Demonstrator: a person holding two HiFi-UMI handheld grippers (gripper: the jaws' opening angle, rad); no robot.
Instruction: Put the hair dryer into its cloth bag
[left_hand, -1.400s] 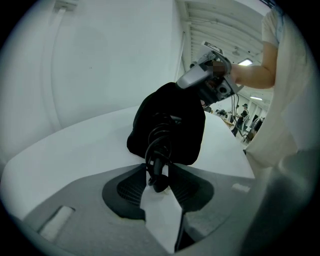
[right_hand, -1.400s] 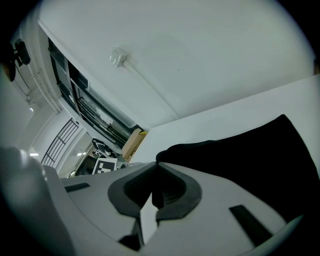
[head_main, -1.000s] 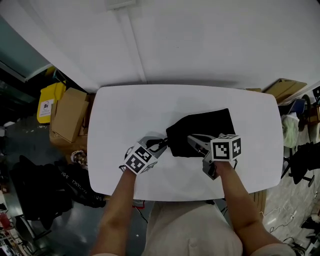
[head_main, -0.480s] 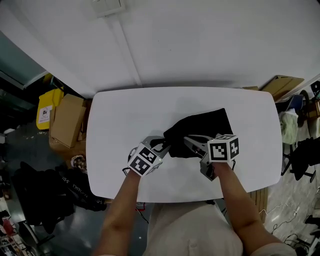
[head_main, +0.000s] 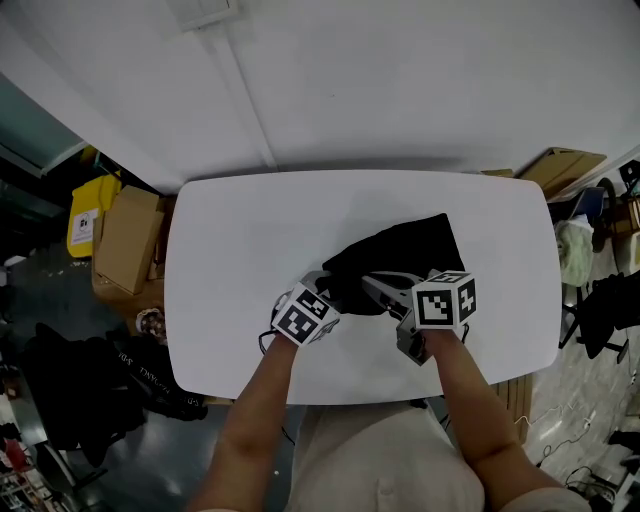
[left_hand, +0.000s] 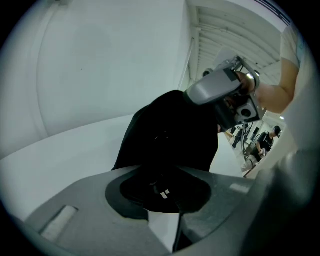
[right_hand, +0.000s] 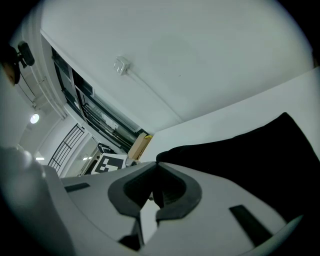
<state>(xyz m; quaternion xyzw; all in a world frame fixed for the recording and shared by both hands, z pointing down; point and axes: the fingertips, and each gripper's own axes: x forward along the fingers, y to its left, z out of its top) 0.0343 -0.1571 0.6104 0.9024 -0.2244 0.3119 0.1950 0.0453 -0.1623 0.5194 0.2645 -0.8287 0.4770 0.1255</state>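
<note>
On the side of the black cloth bag (head_main: 400, 255) closest to the person: left tongs (left_hand: 162, 196), jaws part-way apart and clamped on the rounded black plastic end of the hair dryer (left_hand: 159, 180); thin black cord (left_hand: 178, 234) trailing down out of the grip; tilted downward, aimed at the bag's near end; long axis of the hair dryer judged to lie straight ahead of these tongs, in line with the bag's own length.

Just right of that, at the bag's near edge: right tongs (right_hand: 154, 194), jaws all but together, pinching what looks like a thin fold of the bag's rim; from the left gripper view, perched on top of the bag's near end, seemingly holding the mouth up.

Of the two, left tongs the nearer to the hair dryer, in fact carrying it; right tongs the nearer to the opening; coming move likely a push forward along that axis, under the lifted rim.

Beyond both: rest of the bag lying flat on the white rounded table (head_main: 240, 250), its far end angled away to the right.

Hard to make out: boundary between hair dryer and bag lost, black on black; share of the hair dryer already inside, impossible to judge; handle and nozzle hidden; mouth of the bag covered by both tongs in the head view; cloth between the right jaws no more than a dark sliver.
</note>
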